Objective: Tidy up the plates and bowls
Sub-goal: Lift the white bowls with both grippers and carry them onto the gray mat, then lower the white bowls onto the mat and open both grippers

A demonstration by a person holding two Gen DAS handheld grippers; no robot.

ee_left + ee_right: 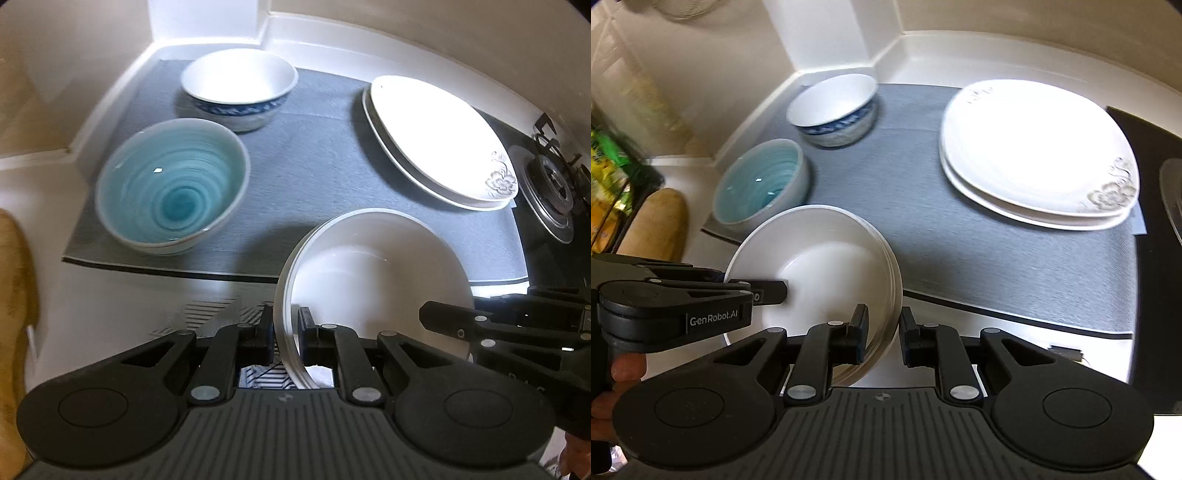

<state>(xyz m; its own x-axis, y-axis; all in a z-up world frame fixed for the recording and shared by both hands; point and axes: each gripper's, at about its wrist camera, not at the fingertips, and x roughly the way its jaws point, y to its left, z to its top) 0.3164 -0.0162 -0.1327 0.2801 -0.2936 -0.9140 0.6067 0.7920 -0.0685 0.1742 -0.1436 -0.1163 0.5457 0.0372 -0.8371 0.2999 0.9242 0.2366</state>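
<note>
Both grippers clamp opposite rims of a small stack of white plates (373, 266), held above the near edge of a grey mat (303, 166): the left gripper (286, 332) on its left rim, the right gripper (882, 332) on its right. On the mat, a teal bowl (171, 184) sits left, a blue-patterned bowl (240, 86) far left, and two stacked flowered plates (436, 140) far right.

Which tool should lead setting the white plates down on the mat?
Probably right. Both the right tool and left tool clamp the white plates, but open gray mat lies directly ahead of the right.
</note>
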